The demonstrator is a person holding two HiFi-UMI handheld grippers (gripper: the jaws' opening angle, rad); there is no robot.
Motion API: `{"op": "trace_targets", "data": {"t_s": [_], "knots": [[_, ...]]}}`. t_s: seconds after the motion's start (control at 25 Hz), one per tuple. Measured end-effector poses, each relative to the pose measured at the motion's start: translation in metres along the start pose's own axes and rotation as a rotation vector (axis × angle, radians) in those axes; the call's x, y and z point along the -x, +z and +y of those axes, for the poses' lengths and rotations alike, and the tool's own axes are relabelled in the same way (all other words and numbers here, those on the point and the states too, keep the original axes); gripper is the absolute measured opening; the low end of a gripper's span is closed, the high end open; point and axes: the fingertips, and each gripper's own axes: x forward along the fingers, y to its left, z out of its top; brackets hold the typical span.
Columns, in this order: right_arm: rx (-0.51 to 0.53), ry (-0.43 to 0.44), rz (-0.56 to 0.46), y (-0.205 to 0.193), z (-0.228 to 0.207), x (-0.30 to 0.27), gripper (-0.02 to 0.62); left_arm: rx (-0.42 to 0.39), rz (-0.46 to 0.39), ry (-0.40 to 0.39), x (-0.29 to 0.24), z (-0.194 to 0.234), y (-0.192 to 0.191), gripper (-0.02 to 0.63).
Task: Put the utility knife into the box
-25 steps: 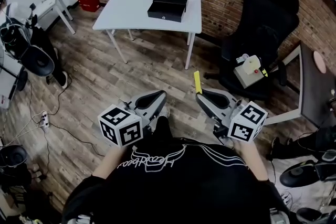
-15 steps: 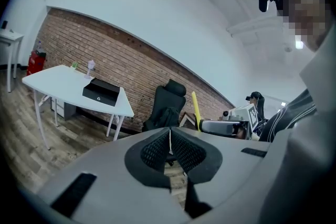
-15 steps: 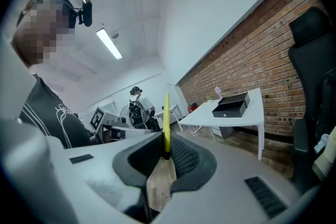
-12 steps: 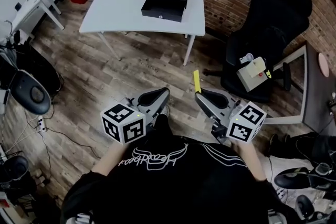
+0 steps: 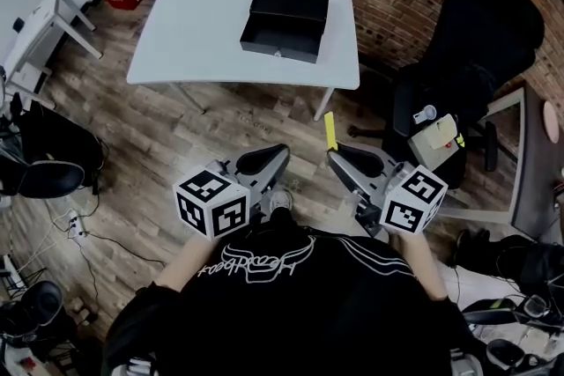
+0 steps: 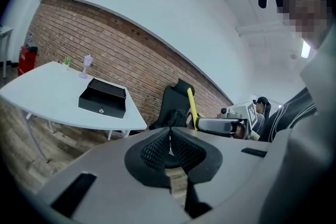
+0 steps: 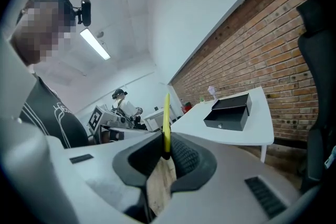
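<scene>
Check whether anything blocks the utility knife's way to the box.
Nothing visible does. Between the utility knife, clamped in the right gripper, and the open box lie only floor and table top.

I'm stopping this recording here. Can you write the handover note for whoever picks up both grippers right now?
Right gripper: shut on the yellow utility knife, which sticks out past the jaws.
Left gripper: shut, with nothing between its jaws.
Black box: sits open on the white table, ahead of the person across a stretch of wooden floor.
Done: the knife is in hand.
Left: step up to the table, bring the knife over the open box, lower it in and release.
</scene>
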Motion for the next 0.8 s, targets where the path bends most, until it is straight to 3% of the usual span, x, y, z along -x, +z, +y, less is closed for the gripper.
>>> {"op": "trace_targets", "data": {"t_s": [0.4,0.8], "knots": [[0.015,-0.016,0.021,0.028,-0.038,-0.067,0.052,-0.004,-0.004,0.011,-0.012,0.076,0.041,0.032],[0.094,-0.053,0.064,0.043,-0.061,-0.097,0.052,-0.005,-0.025,0.038,-0.012,0.107,0.06,0.032]]}}
